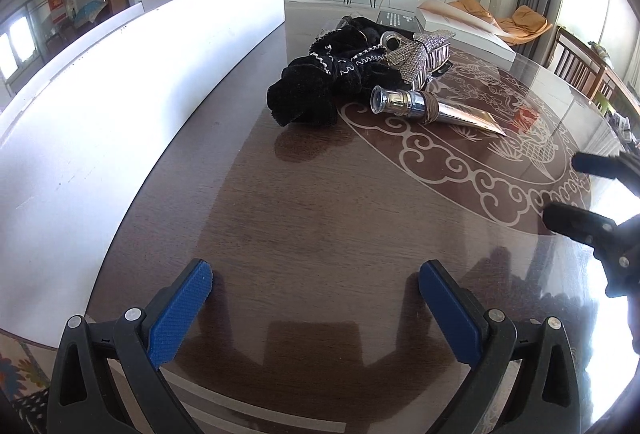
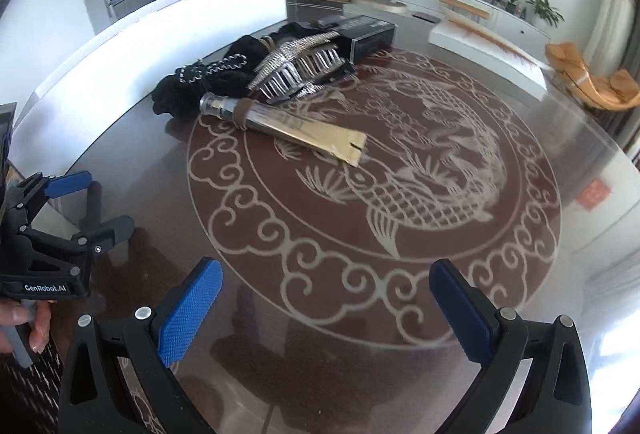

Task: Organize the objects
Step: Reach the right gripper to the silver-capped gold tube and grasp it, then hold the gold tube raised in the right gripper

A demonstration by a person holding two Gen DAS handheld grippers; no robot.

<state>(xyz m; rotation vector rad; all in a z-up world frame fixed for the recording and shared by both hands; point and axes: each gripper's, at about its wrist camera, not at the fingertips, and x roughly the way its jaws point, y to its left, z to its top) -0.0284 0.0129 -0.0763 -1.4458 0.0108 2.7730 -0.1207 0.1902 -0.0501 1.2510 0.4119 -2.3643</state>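
A pile of objects lies on the round glass-topped table (image 1: 320, 226): a black fuzzy scrunchie (image 1: 316, 90), a silver rhinestone hair claw (image 1: 420, 52) and a gold cosmetic tube with a clear cap (image 1: 432, 108). In the right wrist view the tube (image 2: 288, 122), claw (image 2: 300, 70) and scrunchie (image 2: 208, 82) lie at the far left of centre. My left gripper (image 1: 316, 298) is open and empty, well short of the pile. My right gripper (image 2: 326, 298) is open and empty, over the fish pattern. Each gripper shows in the other's view, the right one (image 1: 564, 190) and the left one (image 2: 104, 202).
A long white panel (image 1: 140, 74) runs along the table's left side. A dark box (image 2: 368, 32) lies behind the pile and a white flat box (image 2: 488, 50) at the far right. Chairs stand past the table's right edge (image 1: 576, 62).
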